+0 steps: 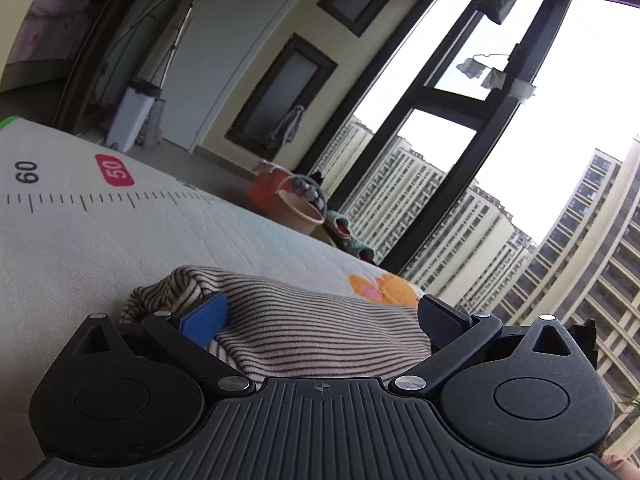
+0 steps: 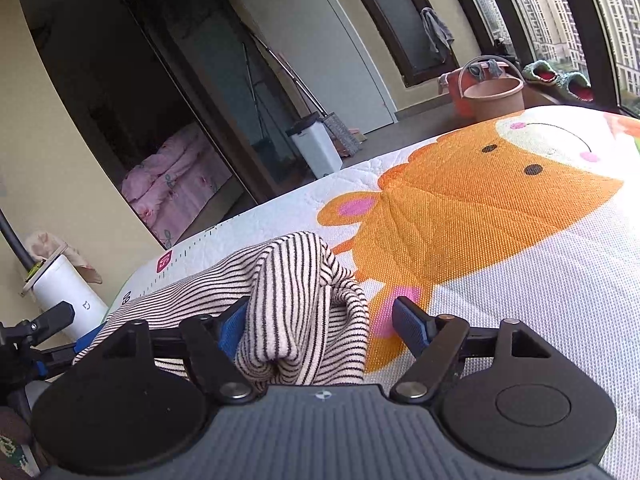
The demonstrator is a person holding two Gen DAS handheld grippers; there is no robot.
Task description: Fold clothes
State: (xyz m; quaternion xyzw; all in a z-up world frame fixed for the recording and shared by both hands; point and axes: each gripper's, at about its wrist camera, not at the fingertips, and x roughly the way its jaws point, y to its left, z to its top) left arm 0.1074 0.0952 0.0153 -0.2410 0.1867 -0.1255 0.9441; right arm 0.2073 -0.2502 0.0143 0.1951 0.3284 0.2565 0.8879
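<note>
Comparing views: left wrist shows tower blocks through the window (image 1: 500, 128); right wrist shows a pink quilt (image 2: 176, 184) (through a dark doorway).
Surface: printed play mat (image 2: 520, 280), buckets (image 2: 494, 94) beyond.
Garment: striped garment (image 2: 304, 312) bunched on the mat.
Left gripper (image 1: 320, 316): spread wide, cloth between, ungripped.
Right gripper (image 2: 320, 324): released, tilted down, straddling the fold.
</note>
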